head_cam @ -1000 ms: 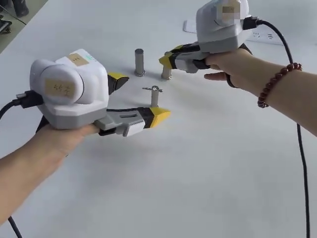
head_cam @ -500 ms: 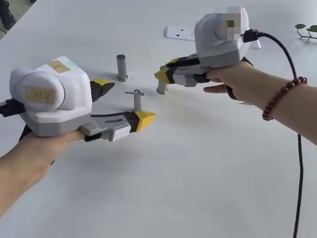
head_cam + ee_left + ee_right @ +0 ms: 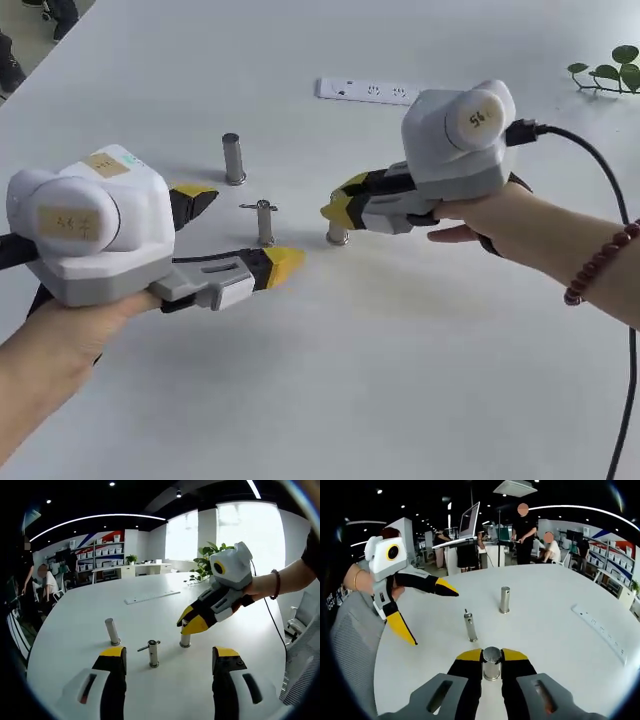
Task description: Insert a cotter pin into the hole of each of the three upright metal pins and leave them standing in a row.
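Your left gripper (image 3: 248, 225) hovers level with its jaws spread wide. Your right gripper (image 3: 336, 210) angles inward, jaws pinched on a metal pin (image 3: 338, 237).

On the table (image 3: 400, 380) you have three pins standing apart. The far pin (image 3: 233, 158) is rearmost and to the left, and the middle pin (image 3: 265, 222) is nearer you. The third pin (image 3: 491, 662) stands to its right, clasped between the jaws of your right gripper (image 3: 335, 208). A cotter pin (image 3: 258, 206) lies crosswise through the middle pin's top. That pin stands just ahead of the spread jaws of your left gripper (image 3: 169, 654). A power strip (image 3: 375, 91) lies behind them all.
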A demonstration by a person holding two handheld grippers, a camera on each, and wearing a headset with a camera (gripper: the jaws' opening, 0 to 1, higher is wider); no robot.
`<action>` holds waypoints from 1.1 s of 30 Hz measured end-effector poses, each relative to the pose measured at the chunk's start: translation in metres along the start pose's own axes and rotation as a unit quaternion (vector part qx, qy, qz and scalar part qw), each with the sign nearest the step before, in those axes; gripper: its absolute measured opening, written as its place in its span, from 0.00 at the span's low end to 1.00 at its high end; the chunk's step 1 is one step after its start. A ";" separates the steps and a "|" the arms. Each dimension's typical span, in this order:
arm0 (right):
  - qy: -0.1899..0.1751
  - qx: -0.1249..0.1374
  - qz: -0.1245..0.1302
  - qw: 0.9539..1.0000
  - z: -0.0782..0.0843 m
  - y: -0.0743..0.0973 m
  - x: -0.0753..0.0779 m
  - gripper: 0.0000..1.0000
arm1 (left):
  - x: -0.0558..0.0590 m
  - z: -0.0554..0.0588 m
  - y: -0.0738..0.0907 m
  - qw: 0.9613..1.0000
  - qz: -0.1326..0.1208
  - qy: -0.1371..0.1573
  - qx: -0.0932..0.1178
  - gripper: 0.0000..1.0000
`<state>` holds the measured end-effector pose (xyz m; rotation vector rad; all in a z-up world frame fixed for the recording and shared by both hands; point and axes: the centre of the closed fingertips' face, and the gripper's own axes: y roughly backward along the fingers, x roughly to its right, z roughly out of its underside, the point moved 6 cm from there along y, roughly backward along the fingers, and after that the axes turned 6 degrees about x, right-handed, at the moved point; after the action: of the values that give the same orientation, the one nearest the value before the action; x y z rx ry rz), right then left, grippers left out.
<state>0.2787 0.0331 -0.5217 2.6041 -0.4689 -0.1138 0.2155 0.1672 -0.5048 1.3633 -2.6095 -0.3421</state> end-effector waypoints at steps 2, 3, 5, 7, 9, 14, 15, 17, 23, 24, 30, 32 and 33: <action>-0.003 0.000 -0.001 1.000 0.002 0.002 -0.003 0.09 | 0.001 0.000 0.000 1.000 0.000 0.000 0.000 0.69; -0.006 0.001 -0.001 1.000 0.003 0.001 0.001 0.09 | 0.002 0.000 0.000 1.000 -0.001 0.000 0.000 0.69; -0.008 -0.001 -0.001 1.000 0.005 0.002 -0.002 0.09 | 0.003 0.000 0.001 1.000 0.000 0.002 0.000 0.69; -0.011 -0.001 0.001 1.000 0.007 0.003 -0.004 0.09 | 0.004 0.000 0.001 1.000 0.000 0.002 0.001 0.69; -0.011 -0.002 0.003 1.000 0.008 0.004 -0.006 0.09 | 0.005 -0.001 0.001 1.000 0.000 0.002 0.001 0.69; -0.007 0.000 0.003 1.000 0.010 0.004 -0.016 0.09 | 0.004 -0.002 0.003 1.000 -0.002 0.000 0.003 0.68; -0.007 0.000 0.004 1.000 0.010 0.004 -0.017 0.09 | 0.004 -0.002 0.003 1.000 -0.002 0.000 0.003 0.68; 0.010 0.001 0.013 1.000 0.008 0.005 -0.021 0.09 | 0.004 -0.002 0.003 1.000 -0.002 0.000 0.003 0.67; 0.003 0.006 0.016 1.000 0.008 0.003 -0.019 0.09 | 0.005 -0.001 0.003 1.000 -0.003 0.004 0.004 0.67; 0.005 0.004 0.017 1.000 0.009 0.003 -0.019 0.09 | 0.005 -0.001 0.003 1.000 -0.003 0.004 0.004 0.67; 0.001 0.007 0.025 1.000 0.013 0.006 -0.021 0.09 | 0.006 -0.002 0.003 1.000 -0.002 0.003 0.005 0.66; 0.001 0.009 0.027 1.000 0.014 0.008 -0.023 0.09 | 0.006 -0.001 0.003 1.000 -0.002 0.003 0.004 0.66; 0.000 0.010 0.027 1.000 0.014 0.008 -0.024 0.09 | 0.006 -0.001 0.003 1.000 -0.002 0.002 0.004 0.66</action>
<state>0.2515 0.0279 -0.5305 2.6088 -0.5416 -0.0906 0.2101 0.1641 -0.5023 1.3707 -2.6079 -0.3294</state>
